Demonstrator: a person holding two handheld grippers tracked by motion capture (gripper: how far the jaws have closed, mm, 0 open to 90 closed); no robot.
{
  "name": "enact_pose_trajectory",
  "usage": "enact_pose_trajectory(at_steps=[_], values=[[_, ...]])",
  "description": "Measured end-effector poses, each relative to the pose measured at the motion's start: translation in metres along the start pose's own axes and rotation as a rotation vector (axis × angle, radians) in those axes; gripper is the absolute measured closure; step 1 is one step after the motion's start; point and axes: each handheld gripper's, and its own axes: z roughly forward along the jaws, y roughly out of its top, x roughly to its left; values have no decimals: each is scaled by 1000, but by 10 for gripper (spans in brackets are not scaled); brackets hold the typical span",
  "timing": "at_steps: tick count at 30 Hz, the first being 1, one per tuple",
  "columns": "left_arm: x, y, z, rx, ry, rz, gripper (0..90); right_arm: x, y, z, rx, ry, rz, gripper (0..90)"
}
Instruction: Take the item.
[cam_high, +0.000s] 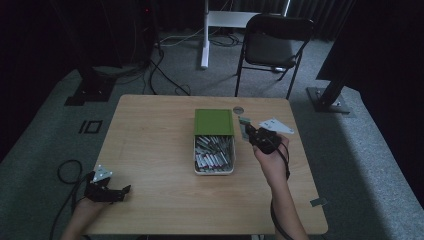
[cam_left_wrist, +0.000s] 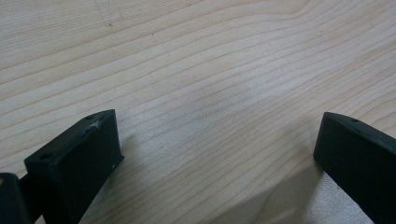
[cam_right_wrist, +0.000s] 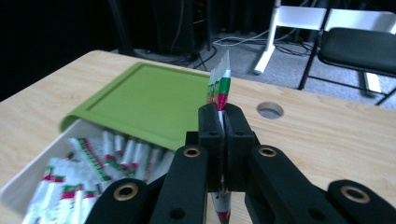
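right claw: I see my right claw (cam_right_wrist: 223, 122) clenched on one sachet (cam_right_wrist: 220, 87), jaws pressed together around it
sachet: white with green and red print, sticks upright out of the jaws, lifted off the counter (cam_high: 150, 150), just right of the box (cam_high: 214, 167)
box: white, full of like sachets (cam_right_wrist: 88, 156), sits mid-counter; green lid (cam_right_wrist: 149, 100) slid partway back over its far end
left claw: my left claw (cam_left_wrist: 215, 154) released, jaws wide apart, nothing between them, bare wood below, at near-left counter corner
background: folding chair (cam_high: 272, 45) beyond far edge
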Motion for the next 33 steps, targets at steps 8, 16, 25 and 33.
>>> enact_pose_trajectory(at_steps=[8,16,25,33], values=[[0,0,0,-1,-1,-3,14,-20,-27,23,49,-11,70,884],[0,0,0,-1,-1,-2,14,-26,-55,46,109,-9,105,884],[0,0,0,-1,-1,-2,14,-30,-77,70,154,6,172,882],[0,0,0,-1,-1,-2,14,-39,-85,83,181,-1,203,880]])
